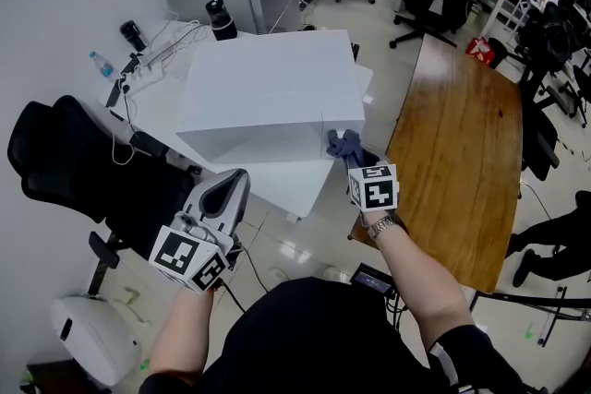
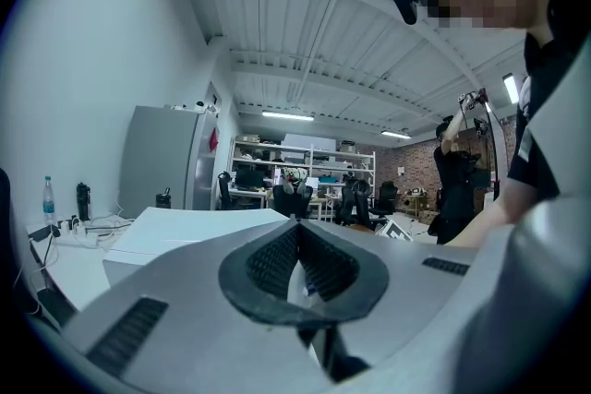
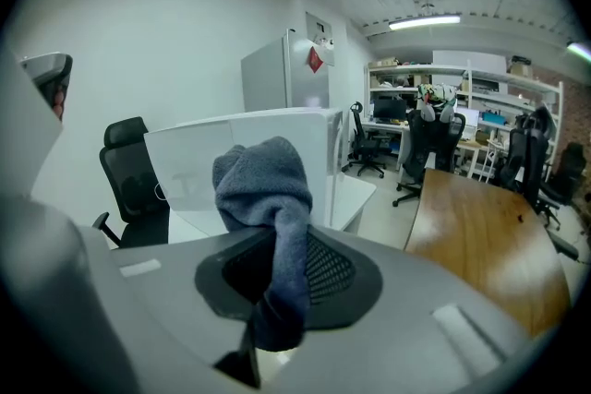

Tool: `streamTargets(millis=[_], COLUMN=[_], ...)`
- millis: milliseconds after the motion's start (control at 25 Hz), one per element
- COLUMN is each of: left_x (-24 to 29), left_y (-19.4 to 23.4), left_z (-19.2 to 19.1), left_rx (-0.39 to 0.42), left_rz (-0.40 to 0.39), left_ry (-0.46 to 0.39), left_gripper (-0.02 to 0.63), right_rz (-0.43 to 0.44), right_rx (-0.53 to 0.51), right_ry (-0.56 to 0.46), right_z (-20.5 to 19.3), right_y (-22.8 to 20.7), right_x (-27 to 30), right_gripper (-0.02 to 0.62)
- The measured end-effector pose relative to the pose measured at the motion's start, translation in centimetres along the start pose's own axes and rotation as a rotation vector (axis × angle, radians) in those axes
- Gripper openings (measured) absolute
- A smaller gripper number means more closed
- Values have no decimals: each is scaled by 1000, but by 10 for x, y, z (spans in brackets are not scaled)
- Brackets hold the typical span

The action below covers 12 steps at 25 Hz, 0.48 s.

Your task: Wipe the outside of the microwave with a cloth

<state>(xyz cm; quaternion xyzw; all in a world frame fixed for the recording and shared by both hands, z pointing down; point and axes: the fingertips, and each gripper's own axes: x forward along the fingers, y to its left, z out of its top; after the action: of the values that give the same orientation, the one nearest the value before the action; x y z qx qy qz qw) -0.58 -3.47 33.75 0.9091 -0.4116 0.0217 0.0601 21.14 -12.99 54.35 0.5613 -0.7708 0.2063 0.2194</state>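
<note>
Pinching a grey cloth [image 3: 263,180], right tongs [image 1: 351,160] hold it at a corner of the microwave [image 1: 268,97] to wipe; left tongs [image 2: 300,258], pressed together, hang idle.

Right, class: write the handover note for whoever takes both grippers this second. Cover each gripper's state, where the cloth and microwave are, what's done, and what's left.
Left gripper: fingers shut, nothing between them, held low and clear of the microwave.
Right gripper: shut on the blue-grey cloth, which bunches out past the tips.
Microwave: on the white table. The cloth is at its near right corner; contact cannot be confirmed.
Done: cloth picked up and brought to the microwave. How much has been wiped does not show.
Left: probably wiping the front, top and sides.
</note>
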Motion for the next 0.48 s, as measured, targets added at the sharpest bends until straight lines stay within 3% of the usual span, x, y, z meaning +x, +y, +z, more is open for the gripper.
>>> streamTargets(millis=[480], left_x=[10], left_y=[-35], left_z=[-6], left_rx=[0], left_rz=[-8], left_ry=[0], left_gripper=[5], right_rz=[21], right_rx=[-17], right_ry=[-58], right_z=[13], right_y=[-19], right_x=[-34], right_gripper=[67])
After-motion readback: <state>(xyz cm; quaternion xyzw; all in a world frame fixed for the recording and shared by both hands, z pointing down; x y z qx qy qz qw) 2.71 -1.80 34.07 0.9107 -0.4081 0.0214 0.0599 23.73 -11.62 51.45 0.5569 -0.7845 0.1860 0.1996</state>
